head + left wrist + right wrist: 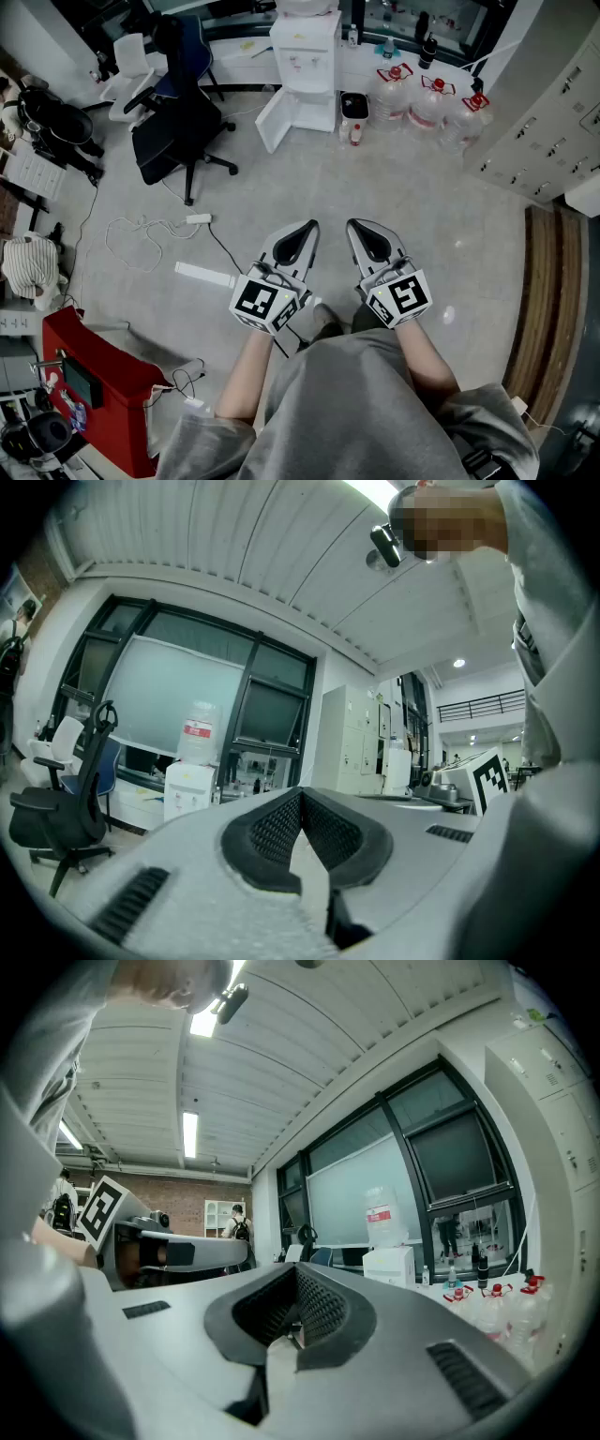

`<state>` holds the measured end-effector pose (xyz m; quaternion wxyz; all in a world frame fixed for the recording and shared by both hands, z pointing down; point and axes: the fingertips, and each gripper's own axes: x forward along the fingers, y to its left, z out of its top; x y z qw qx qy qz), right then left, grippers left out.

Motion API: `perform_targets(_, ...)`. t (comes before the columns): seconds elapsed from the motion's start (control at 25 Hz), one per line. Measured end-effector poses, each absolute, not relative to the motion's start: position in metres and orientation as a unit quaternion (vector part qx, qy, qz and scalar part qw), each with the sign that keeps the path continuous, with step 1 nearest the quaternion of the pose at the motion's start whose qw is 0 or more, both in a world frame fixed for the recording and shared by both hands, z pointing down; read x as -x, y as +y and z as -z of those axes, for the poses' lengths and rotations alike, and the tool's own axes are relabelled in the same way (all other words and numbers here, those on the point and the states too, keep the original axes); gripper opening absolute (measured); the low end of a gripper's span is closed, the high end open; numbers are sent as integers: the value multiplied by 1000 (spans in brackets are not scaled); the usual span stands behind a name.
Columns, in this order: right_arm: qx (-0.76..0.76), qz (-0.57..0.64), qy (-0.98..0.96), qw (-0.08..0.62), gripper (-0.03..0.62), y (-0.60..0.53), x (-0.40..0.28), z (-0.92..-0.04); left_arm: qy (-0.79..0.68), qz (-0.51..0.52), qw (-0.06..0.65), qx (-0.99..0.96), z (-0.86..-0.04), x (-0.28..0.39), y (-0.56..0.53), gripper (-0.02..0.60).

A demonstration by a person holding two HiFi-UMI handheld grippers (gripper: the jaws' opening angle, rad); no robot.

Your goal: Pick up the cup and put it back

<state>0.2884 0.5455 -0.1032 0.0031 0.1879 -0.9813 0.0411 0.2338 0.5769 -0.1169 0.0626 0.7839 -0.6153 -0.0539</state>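
No cup shows in any view. In the head view my left gripper (302, 231) and right gripper (362, 229) are held side by side, level, over the grey floor in front of the person's body. Each has its jaws closed together with nothing between them. In the left gripper view the black pads (281, 829) of the left gripper (300, 801) meet in a narrow V, with a water dispenser (188, 787) far behind. The right gripper view shows the right gripper (298, 1281) closed the same way, and the left gripper's marker cube (99, 1207) at the left.
A black office chair (178, 127) stands at the back left. A white water dispenser (305, 66) with its door open and several water bottles (427, 103) line the far wall. Grey lockers (553, 122) are at the right, a red box (94, 384) and floor cables (141, 234) at the left.
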Motion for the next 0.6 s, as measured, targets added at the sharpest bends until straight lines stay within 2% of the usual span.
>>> perform_targets(0.28,-178,-46,-983,18,11,541,-266,93,-623,58,83,-775,103,-208,568,9)
perform_targets(0.6,-190,-52,-980,12,11,478,-246,81,-630,49,92,-769,92,-177,511,9)
